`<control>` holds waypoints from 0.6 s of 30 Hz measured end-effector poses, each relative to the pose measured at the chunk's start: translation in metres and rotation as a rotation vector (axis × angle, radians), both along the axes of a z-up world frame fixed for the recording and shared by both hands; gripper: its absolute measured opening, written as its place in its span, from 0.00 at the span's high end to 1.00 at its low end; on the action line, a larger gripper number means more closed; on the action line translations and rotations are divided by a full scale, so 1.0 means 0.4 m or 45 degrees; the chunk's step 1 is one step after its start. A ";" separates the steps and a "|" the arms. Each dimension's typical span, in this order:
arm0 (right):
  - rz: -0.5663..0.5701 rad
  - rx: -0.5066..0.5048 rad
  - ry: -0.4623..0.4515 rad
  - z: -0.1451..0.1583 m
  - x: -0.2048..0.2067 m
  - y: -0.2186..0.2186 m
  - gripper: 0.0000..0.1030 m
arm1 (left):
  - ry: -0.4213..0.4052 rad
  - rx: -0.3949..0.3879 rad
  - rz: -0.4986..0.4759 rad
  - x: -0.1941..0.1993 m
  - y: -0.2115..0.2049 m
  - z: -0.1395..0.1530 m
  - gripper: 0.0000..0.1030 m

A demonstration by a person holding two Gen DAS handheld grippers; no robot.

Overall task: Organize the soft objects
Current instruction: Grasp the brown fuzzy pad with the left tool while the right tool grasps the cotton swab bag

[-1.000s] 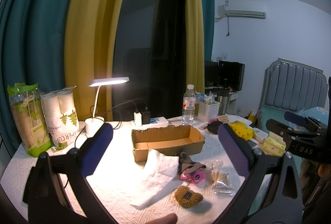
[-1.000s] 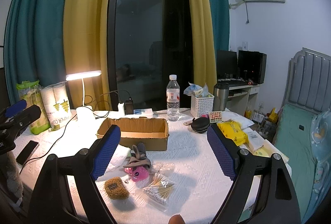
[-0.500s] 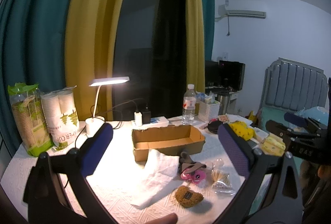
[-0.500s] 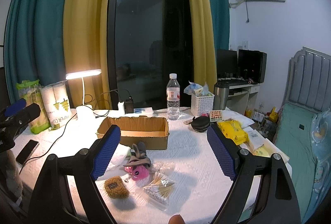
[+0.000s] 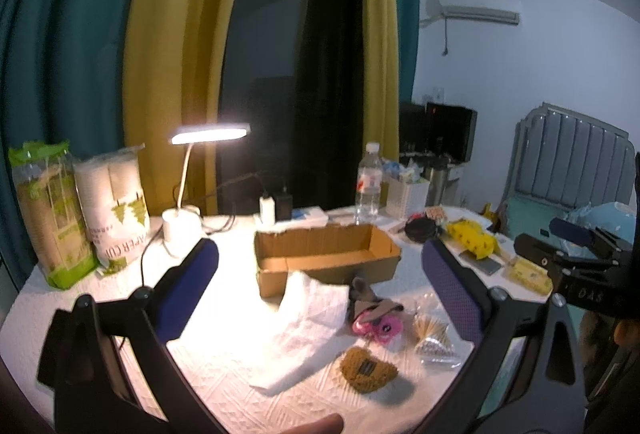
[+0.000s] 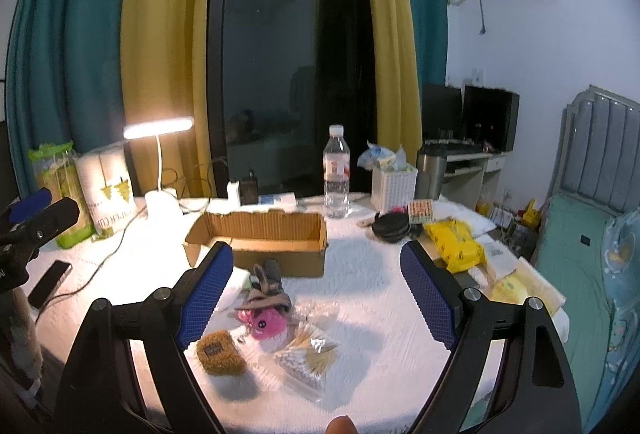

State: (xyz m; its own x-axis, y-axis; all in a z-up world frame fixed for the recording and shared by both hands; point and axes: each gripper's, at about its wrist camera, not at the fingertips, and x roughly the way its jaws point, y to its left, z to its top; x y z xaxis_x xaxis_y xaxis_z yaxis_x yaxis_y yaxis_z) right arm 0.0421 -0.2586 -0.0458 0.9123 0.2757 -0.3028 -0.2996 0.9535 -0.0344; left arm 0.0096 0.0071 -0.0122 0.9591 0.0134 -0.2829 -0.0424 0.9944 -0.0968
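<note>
Both claws, left claw (image 5: 320, 298) and right claw (image 6: 316, 292), stand wide open (gripping nothing) above the white tabletop (image 6: 372, 274); the open brown cardboard box (image 6: 260, 242) sits mid-frame, behind the pink plush toy (image 6: 266, 322).

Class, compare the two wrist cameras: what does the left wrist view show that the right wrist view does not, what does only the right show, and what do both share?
Only the left wrist view shows the white paper towel spread out in front of the box.

Only the right wrist view shows the dark phone lying flat near the table's left edge.

Both show the open, empty cardboard box, the pink plush toy, the brown knitted pouch, the bag of cotton swabs, the lit desk lamp and the water bottle.
</note>
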 end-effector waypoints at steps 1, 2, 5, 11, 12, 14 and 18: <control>0.001 -0.004 0.017 -0.010 0.008 0.002 0.15 | 0.019 -0.003 -0.002 0.009 0.002 -0.010 0.01; 0.001 -0.009 0.036 -0.019 0.019 0.003 0.15 | 0.041 -0.006 -0.004 0.020 0.004 -0.021 0.01; 0.000 -0.020 0.091 -0.051 0.045 0.009 0.15 | 0.107 -0.017 -0.013 0.053 0.007 -0.061 0.01; -0.005 -0.035 0.211 -0.123 0.109 0.013 0.15 | 0.240 -0.021 -0.048 0.120 -0.003 -0.148 0.01; -0.006 -0.039 0.233 -0.137 0.120 0.012 0.15 | 0.269 -0.023 -0.056 0.133 -0.007 -0.166 0.01; -0.009 -0.051 0.282 -0.167 0.142 0.012 0.15 | 0.327 -0.030 -0.076 0.157 -0.014 -0.199 0.01; -0.017 -0.056 0.369 -0.222 0.182 0.006 0.15 | 0.424 -0.031 -0.116 0.200 -0.034 -0.262 0.01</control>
